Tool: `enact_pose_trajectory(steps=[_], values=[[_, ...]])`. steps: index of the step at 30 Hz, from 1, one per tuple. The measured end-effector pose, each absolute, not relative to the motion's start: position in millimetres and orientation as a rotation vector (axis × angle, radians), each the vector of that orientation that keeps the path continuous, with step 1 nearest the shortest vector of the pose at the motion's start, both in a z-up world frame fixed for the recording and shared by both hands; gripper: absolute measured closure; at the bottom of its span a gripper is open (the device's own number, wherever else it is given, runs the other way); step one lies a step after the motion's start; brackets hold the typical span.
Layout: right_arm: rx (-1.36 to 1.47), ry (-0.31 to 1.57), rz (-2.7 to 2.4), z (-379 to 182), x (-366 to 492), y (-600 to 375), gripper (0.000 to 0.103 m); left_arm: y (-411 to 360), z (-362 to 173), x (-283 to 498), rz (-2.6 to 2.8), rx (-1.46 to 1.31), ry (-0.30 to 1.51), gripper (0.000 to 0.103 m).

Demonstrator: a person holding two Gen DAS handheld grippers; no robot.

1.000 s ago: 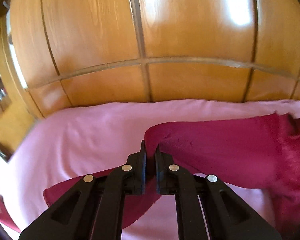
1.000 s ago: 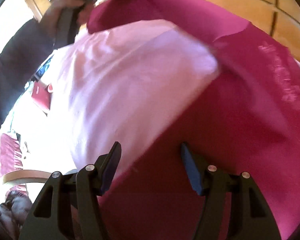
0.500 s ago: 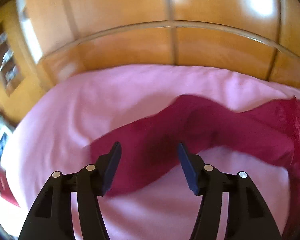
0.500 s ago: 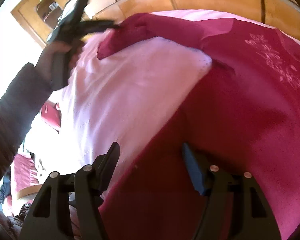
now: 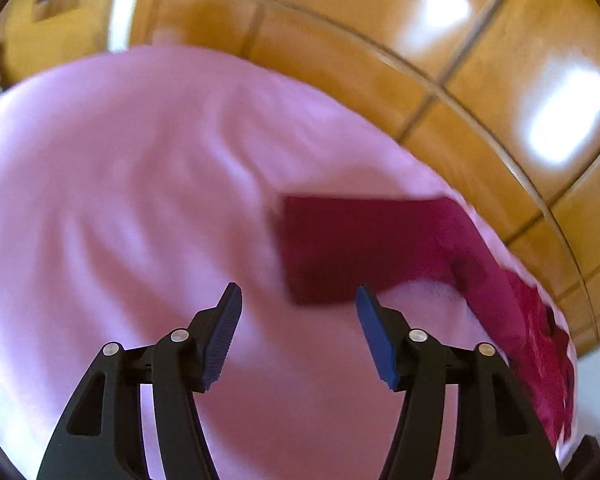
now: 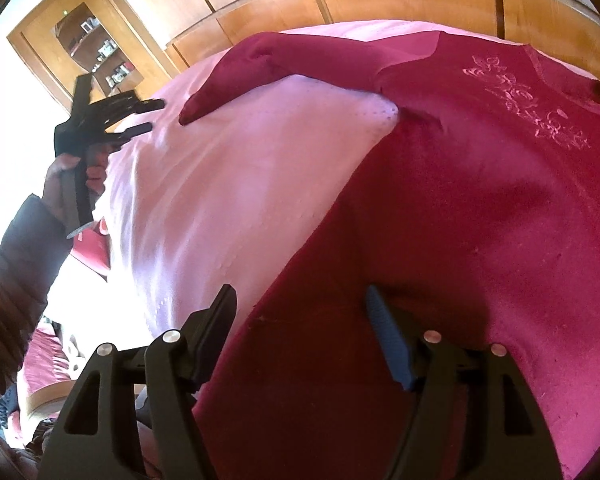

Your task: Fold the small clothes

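Observation:
A dark red long-sleeved top point(image 6: 460, 220) with pale embroidery lies spread on the pink bed sheet point(image 6: 240, 184). Its sleeve point(image 5: 360, 248) stretches out over the sheet; the sleeve also shows in the right wrist view point(image 6: 268, 68). My left gripper point(image 5: 298, 322) is open and empty, hovering just short of the sleeve's cuff end; it also shows in the right wrist view point(image 6: 140, 114), apart from the cuff. My right gripper point(image 6: 300, 320) is open, low over the top's lower edge, with nothing between its jaws.
A wooden panelled headboard point(image 5: 460, 92) runs behind the bed. A wooden cabinet with shelves point(image 6: 96, 52) stands at the left. A red item point(image 6: 94, 250) lies beside the bed's left edge.
My left gripper let go of the sleeve, opened and drew back to the left. The sleeve dropped flat onto the sheet. My right gripper stayed open over the top's lower edge.

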State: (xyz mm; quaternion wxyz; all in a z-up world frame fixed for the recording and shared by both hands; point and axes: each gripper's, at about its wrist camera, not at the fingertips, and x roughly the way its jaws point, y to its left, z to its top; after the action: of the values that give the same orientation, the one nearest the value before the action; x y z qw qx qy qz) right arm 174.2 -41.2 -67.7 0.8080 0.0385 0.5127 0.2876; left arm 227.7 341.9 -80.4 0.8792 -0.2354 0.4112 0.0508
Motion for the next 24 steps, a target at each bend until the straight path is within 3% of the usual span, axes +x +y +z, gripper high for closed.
enact_pose_trajectory(steps=[2, 3, 5, 6, 11, 16, 24], values=[[0.076, 1.099, 0.606, -68, 174, -39, 0.034, 333, -93, 247, 0.134, -0.464, 0.888, 0.044], [0.070, 1.099, 0.601, -68, 173, -38, 0.034, 329, -98, 255, 0.137, -0.460, 0.901, 0.053], [0.056, 1.098, 0.593, -68, 172, -36, 0.033, 323, -107, 270, 0.160, -0.434, 0.940, 0.088], [0.044, 1.096, 0.590, -69, 171, -34, 0.033, 320, -107, 273, 0.174, -0.421, 0.935, 0.092], [0.022, 1.093, 0.590, -70, 169, -29, 0.031, 326, -68, 248, 0.116, -0.442, 0.831, 0.094], [0.030, 1.091, 0.605, -70, 169, -30, 0.028, 359, -42, 218, 0.084, -0.461, 0.837, 0.094], [0.028, 1.089, 0.610, -69, 166, -31, 0.027, 344, -97, 247, 0.294, -0.220, 1.064, 0.091]])
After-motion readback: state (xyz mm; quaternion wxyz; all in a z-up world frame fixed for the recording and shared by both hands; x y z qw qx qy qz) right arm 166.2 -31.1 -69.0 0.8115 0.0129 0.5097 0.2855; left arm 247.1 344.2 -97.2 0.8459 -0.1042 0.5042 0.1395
